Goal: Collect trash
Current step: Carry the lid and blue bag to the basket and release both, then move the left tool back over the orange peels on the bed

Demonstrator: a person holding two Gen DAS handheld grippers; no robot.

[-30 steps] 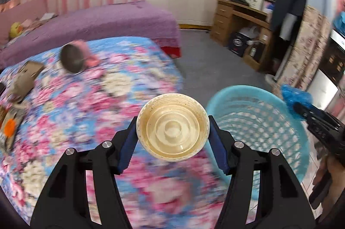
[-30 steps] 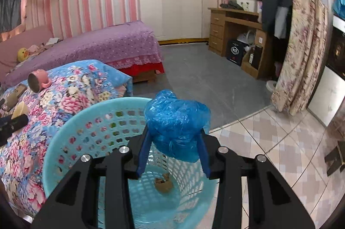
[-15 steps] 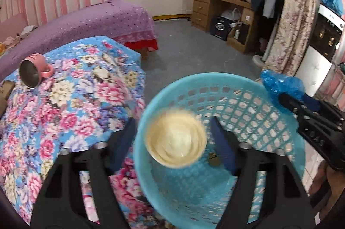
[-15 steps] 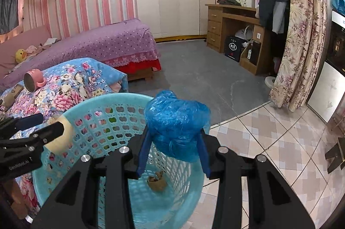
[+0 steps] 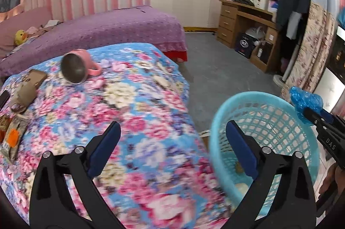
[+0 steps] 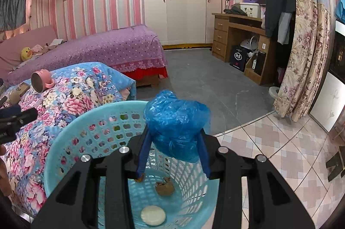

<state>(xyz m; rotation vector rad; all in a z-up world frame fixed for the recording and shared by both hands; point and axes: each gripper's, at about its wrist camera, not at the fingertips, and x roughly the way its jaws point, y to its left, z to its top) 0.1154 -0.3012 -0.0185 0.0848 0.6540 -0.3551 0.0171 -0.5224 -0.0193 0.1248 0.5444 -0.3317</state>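
Note:
The light blue plastic basket (image 6: 71, 136) stands on the floor beside the flowered bed. A cream plastic cup (image 6: 153, 215) lies on its bottom next to a brown scrap (image 6: 165, 187). My left gripper (image 5: 172, 142) is over the edge of the bed (image 5: 133, 104), its jaws opening wide with nothing between them. My right gripper (image 6: 174, 149) hovers above the basket, shut on a crumpled blue plastic bag (image 6: 176, 121). In the left wrist view the basket (image 5: 267, 97) is at the right, with the blue bag (image 5: 305, 102) over its far rim.
A pink mug (image 5: 77, 69) lies on its side on the flowered cover. Brown packets and wrappers (image 5: 25, 88) lie at the bed's left edge. Behind is a purple bed (image 6: 103, 45). A wooden desk (image 6: 237, 35) and a flowered curtain (image 6: 301, 60) stand at the right.
My left gripper carried the cream cup from the bed over the basket, let it go so it fell in, and swung back toward the bed. The right gripper kept still with the blue bag.

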